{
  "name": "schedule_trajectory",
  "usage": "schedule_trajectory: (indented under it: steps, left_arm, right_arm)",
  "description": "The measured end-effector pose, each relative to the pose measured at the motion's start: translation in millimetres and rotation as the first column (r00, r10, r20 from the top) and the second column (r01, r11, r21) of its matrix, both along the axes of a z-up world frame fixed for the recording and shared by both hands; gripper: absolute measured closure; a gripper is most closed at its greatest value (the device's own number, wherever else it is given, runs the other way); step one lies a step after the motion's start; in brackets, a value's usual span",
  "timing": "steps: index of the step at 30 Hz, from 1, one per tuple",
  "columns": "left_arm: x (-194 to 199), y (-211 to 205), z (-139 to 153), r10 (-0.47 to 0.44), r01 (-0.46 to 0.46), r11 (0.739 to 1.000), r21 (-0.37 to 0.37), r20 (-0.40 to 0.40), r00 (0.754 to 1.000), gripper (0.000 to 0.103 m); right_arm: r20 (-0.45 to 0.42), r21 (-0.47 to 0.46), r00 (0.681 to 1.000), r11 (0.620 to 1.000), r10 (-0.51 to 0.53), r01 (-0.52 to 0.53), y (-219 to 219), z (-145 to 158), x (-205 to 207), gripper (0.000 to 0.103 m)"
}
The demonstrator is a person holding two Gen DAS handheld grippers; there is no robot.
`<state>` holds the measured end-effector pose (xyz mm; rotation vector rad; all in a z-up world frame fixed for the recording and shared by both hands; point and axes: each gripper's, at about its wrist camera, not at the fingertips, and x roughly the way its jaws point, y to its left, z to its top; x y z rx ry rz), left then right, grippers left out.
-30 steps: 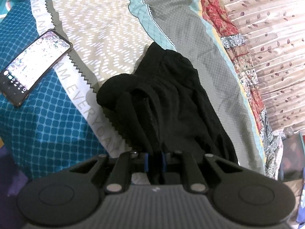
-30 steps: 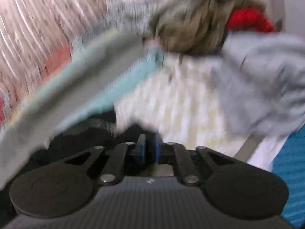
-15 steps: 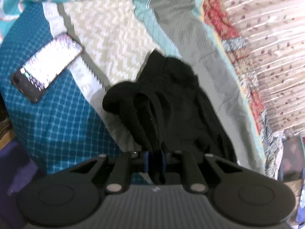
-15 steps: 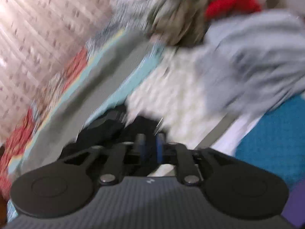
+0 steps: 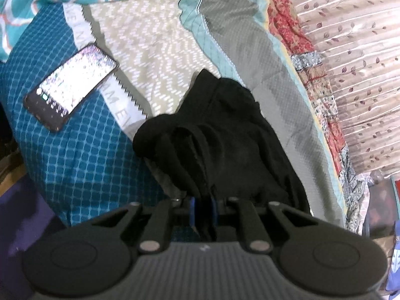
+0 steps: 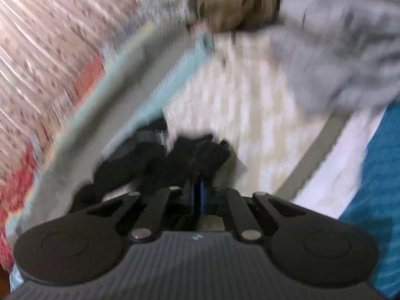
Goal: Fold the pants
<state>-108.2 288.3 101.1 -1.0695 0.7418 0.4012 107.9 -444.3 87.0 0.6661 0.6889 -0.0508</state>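
Patchwork bedspread under phone; both grippers, left and right, clenched on black pants.

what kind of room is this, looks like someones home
Most likely a bedroom: the black pants lie on a bed with a patchwork bedspread, a phone rests on it, and a leaf-print curtain hangs alongside.

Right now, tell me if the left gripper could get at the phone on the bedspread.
Probably not yet. The left gripper is shut on the black pants, so it must let go first. Otherwise the phone lies uncovered on the bedspread, clear of the pants.
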Motion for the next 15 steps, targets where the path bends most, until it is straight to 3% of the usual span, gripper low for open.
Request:
schedule_trajectory:
  steps: [3,5,12,15]
  left_arm:
    - [6.3,-10.0,-14.2,-0.054,0.054,0.998,-0.024,-0.023,0.998,0.092]
    - [11.5,-21.0,-25.9,-0.093,0.092,0.996,-0.023,-0.058,0.994,0.092]
    - [4.7,-40.4,-68.3,-0.131,0.128,0.991,-0.03,-0.188,0.973,0.091]
    - [0.5,-41.8,-80.6,-0.118,0.121,0.993,-0.004,-0.258,0.959,0.075]
  right_arm:
    - [0.069,-0.06,0.996,0.997,-0.051,0.055,-29.6,23.1,-26.7,0.096]
    - [0.066,-0.086,0.995,0.993,-0.081,0.086,-45.2,23.5,-42.0,0.096]
    - [-0.119,-0.124,0.979,0.981,-0.165,0.15,-74.0,-29.8,-72.0,0.096]
    - [-0.137,-0.152,0.977,0.978,-0.164,0.142,-67.7,-39.8,-74.8,0.092]
